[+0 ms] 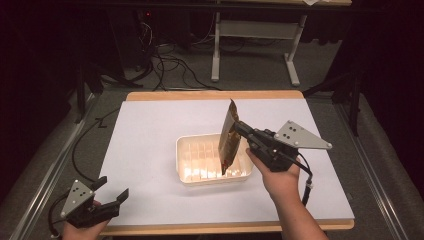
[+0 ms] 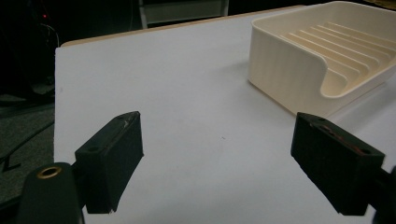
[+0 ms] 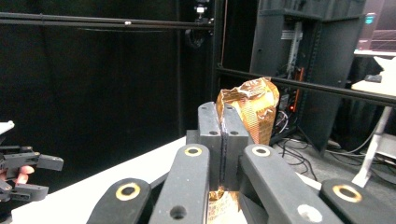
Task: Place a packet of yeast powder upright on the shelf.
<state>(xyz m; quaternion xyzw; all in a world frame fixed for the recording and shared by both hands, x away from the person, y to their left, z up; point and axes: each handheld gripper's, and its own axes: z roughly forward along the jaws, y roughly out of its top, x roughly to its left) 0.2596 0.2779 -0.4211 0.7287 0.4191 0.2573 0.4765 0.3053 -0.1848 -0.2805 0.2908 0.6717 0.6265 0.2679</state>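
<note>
A: Start with the bench (image 1: 150,150). What does it carry?

B: A white top with a wooden edge. A cream ribbed tray (image 1: 187,172) sits a little right of its middle, nearer the front edge than the back. From the left gripper view the tray (image 2: 285,70) shows a tall ribbed wall and a scooped opening in one side.

A: And the right hand?

B: The right hand (image 1: 277,182) comes up from the front edge, forearm angled inward, and holds the right gripper (image 1: 239,127) pointing toward the bench's left side, above the tray's right end. Its grey three-cornered plate faces up. The jaws are clenched on a shiny gold-brown snack packet (image 1: 229,137), pinching it at one edge. The packet hangs upright over the tray's right half, its top tilted toward the back edge, its lower end down near the ribs; I can't tell whether it touches them.

A: Does the right gripper view agree?

B: Yes. The two jaws stand pressed together with the crinkled packet (image 3: 252,107) rising behind them and a bit below.

A: The left one?

B: The left hand (image 1: 82,227) rests at the front left corner, partly cut off. The left gripper (image 1: 111,192) is released, jaws wide apart over bare bench, nothing between them.

A: Beyond the bench?

B: Dark floor, cables (image 1: 170,65), a white table frame (image 1: 255,35).
</note>
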